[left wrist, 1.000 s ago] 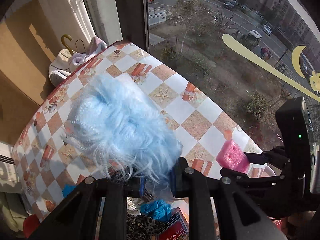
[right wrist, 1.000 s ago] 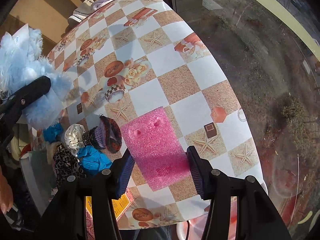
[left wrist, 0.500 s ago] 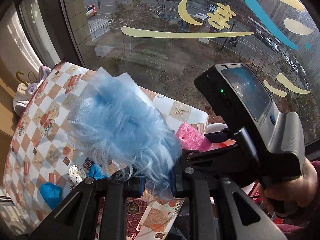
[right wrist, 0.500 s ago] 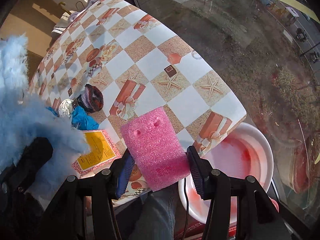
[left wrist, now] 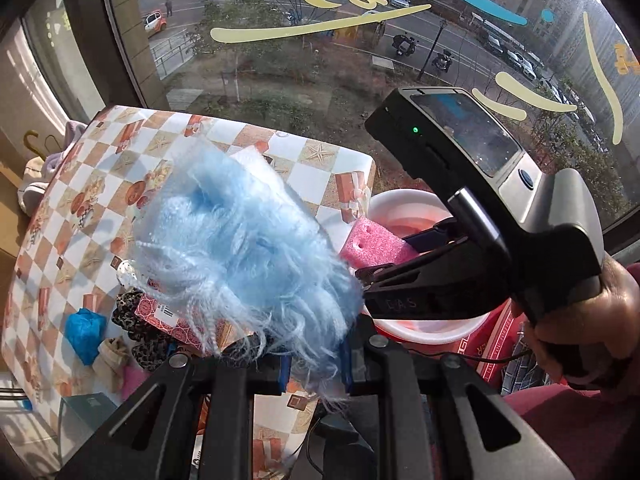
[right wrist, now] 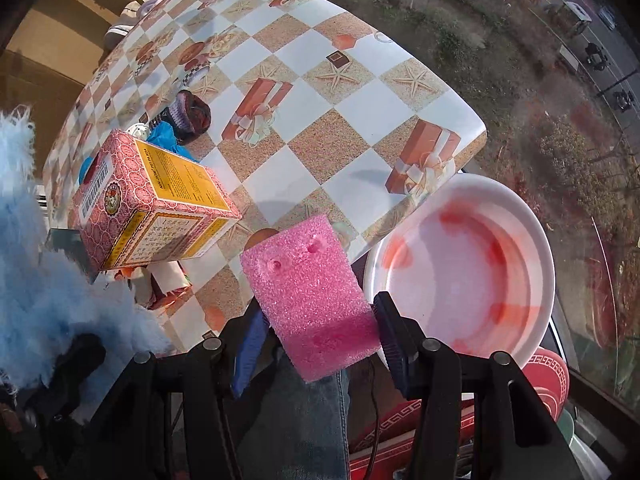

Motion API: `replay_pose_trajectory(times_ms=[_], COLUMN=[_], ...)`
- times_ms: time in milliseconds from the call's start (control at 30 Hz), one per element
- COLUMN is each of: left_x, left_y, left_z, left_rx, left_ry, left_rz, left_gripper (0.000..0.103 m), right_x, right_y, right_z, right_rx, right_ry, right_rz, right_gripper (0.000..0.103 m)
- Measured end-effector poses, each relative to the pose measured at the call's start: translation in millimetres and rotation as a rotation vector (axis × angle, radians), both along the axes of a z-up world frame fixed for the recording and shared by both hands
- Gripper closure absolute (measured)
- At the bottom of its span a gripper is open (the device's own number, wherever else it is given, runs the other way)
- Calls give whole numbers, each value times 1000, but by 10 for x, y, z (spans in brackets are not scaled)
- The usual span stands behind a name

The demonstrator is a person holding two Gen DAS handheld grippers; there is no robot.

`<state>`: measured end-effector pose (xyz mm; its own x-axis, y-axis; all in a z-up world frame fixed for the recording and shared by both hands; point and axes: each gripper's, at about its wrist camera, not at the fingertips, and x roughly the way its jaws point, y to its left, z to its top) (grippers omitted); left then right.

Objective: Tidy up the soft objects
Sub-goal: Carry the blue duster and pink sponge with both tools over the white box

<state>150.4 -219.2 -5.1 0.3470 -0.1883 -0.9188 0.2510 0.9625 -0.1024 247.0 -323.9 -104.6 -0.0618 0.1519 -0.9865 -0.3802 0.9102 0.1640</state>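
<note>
My left gripper (left wrist: 314, 364) is shut on a fluffy light-blue fur piece (left wrist: 240, 248) and holds it above the table's near right corner. The fur also shows at the left of the right wrist view (right wrist: 36, 264). My right gripper (right wrist: 316, 340) is shut on a pink foam sponge (right wrist: 312, 292) and holds it off the table's edge, beside a white basin (right wrist: 536, 248). The sponge (left wrist: 372, 242) and right gripper also show in the left wrist view, over the basin (left wrist: 400, 204).
A checkered tablecloth (right wrist: 320, 92) covers the table by the window. On it are a pink and yellow box (right wrist: 160, 208), a dark knitted piece (right wrist: 192, 114), blue cloths (left wrist: 84, 332) and leopard-print fabric (left wrist: 136, 320). A red patterned stool (right wrist: 548, 380) stands under the basin.
Both grippers have swung right, from over the table toward its right end and the white basin. Each still holds its object.
</note>
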Motion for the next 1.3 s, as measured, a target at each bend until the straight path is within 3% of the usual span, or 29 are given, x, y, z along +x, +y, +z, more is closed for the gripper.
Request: replay_pose_trajectory(times_ms=[200,500,800,1300], left_x=[-374,-945,-1401,-2107], left_y=[297,842,1382,1991], left_z=[-59,-97,-8,-118], left_rx=[42,75,70,95], left_ry=[13,36,21,62], left_rz=[79,257,524,836], left_gripper=[83,83,83,82], right_x=[-359,-882,-1270,-1741], right_y=[209,736,1372,2341], right_z=[7,87,374,785], right_rx=[19,69,110,208], right_ry=[9,25,-39,-81], right_rz=[98,361,617,859], right_gripper=[49,49,49,49])
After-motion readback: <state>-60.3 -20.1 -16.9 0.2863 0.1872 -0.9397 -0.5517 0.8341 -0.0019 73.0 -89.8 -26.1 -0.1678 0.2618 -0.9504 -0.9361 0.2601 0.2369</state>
